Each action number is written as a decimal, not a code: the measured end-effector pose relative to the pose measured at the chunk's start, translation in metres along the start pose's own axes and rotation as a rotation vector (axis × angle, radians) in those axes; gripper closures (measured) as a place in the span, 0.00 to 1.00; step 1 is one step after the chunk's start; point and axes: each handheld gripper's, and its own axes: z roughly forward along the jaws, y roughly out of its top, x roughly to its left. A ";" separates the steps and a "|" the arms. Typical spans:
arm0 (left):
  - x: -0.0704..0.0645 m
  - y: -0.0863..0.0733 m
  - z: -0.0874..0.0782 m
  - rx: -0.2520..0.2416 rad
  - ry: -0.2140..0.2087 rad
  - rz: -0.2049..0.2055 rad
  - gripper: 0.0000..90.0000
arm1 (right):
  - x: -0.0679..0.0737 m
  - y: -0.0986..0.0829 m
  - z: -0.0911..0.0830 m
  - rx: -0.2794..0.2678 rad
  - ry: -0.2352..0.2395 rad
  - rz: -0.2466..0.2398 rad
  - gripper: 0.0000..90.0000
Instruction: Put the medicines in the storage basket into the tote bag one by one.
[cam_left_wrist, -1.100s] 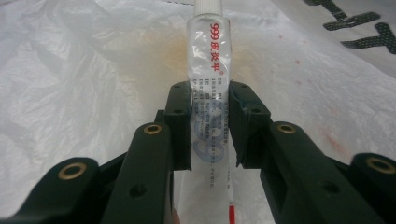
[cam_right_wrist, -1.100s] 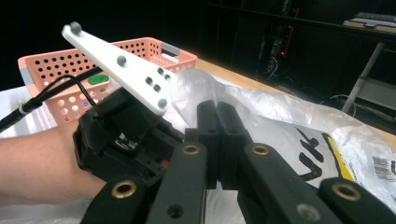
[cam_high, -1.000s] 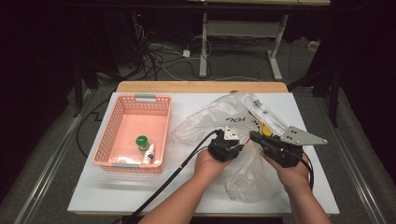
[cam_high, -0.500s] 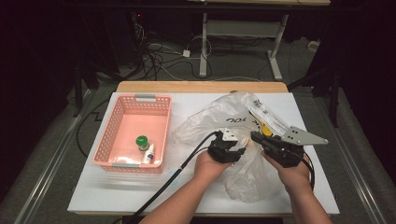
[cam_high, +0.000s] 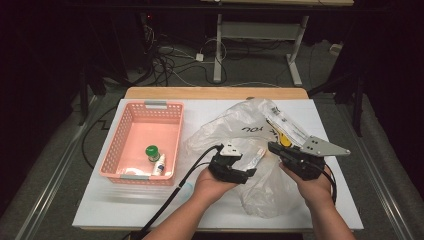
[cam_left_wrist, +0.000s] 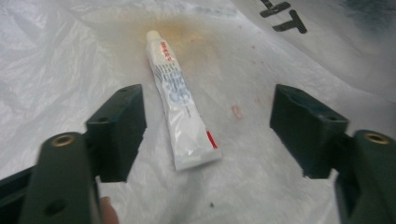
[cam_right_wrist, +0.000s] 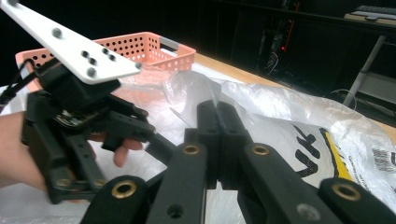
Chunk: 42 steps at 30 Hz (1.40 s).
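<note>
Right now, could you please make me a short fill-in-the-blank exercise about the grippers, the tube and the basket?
1. The left gripper is ____, with the tube lying between its jaws.
2. The right gripper is shut on the clear plastic ____.
3. The tube's cap end points ____ from the left gripper.
4. The basket is ____ in colour.

Missing words: open; bag; away; pink

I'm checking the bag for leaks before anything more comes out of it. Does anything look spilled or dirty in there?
Yes. A brownish-orange stain spreads over the plastic bag around the cap end of the white tube, with small reddish specks nearby. The tube lies between the open left gripper's jaws.
</note>
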 end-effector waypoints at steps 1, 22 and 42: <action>-0.001 -0.001 -0.003 -0.001 0.001 0.002 0.24 | 0.000 0.000 0.000 0.000 0.001 -0.002 1.00; -0.011 -0.016 -0.065 -0.046 0.044 -0.004 0.00 | 0.001 0.000 -0.002 0.003 -0.004 -0.004 1.00; 0.013 -0.040 -0.137 -0.082 0.151 -0.072 0.00 | 0.001 0.000 -0.003 0.004 -0.011 -0.005 1.00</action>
